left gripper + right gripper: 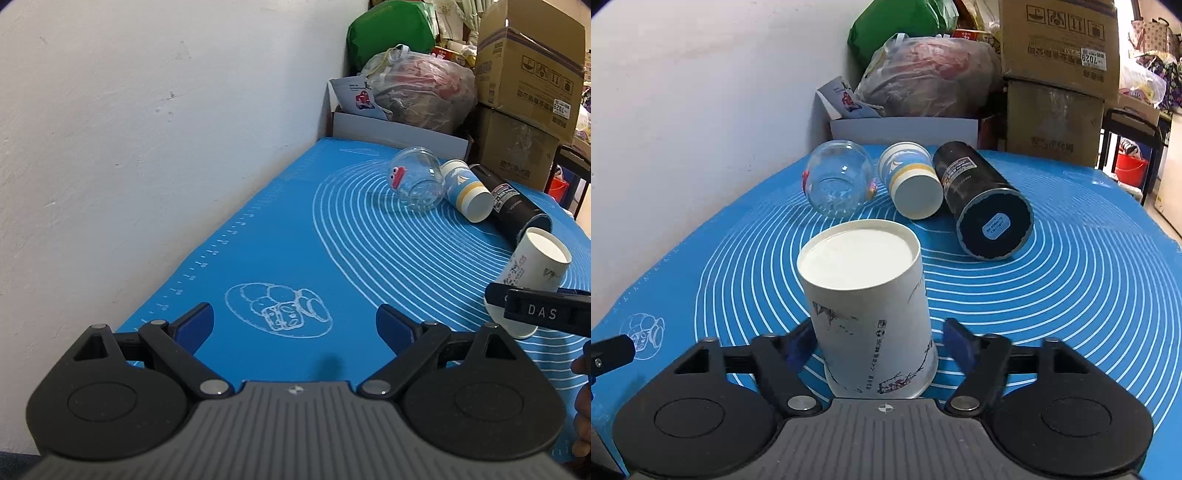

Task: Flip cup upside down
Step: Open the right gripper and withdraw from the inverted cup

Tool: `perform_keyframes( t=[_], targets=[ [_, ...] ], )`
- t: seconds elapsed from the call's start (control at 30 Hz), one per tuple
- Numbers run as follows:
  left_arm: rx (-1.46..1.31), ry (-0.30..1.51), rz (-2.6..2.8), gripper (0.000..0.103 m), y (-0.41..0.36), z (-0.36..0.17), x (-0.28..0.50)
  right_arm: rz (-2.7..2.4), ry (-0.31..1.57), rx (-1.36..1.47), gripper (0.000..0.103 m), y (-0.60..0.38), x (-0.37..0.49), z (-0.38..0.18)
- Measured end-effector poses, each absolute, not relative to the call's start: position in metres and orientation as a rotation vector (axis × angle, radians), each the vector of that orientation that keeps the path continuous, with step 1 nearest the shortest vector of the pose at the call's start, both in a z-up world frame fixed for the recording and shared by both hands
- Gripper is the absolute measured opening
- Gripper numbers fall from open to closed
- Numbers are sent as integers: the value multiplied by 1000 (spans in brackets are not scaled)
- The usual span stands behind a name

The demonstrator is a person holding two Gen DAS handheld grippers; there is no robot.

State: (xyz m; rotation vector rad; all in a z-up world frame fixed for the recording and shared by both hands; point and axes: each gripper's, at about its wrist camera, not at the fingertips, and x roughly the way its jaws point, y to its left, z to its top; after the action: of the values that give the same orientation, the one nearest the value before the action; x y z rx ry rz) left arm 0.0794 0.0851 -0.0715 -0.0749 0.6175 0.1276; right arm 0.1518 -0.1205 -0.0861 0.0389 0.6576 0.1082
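Silicone baking mat point(1071, 295), blue with white concentric rings, covering the table against a white wall point(110, 129). Cardboard boxes point(1060, 48) and a filled plastic bag point(931, 74) stacked beyond its far edge. Black cylindrical canister point(982, 199), lying on its side, base toward the right camera. White paper cup point(871, 306) with ink-style print, upside down on the mat, base uppermost, between the spread fingers of the right gripper point(879, 343), jaws open, neither pad clearly touching. Blue-and-white paper cup point(910, 181) and clear glass jar point(836, 181), both lying on their sides. Left gripper point(295, 325), jaws wide open, holding nothing, above bare mat.
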Motion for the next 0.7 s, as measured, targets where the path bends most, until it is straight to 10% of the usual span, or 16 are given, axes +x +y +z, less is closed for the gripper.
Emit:
perform_keyframes(
  t=[0.33, 0.7],
  targets=[
    [-26, 616, 102, 94, 72, -66, 76, 105, 599, 100, 103, -138, 126, -65],
    [39, 606, 5, 94, 44, -45, 47, 67, 545, 96, 103, -160, 69, -32]
  ],
)
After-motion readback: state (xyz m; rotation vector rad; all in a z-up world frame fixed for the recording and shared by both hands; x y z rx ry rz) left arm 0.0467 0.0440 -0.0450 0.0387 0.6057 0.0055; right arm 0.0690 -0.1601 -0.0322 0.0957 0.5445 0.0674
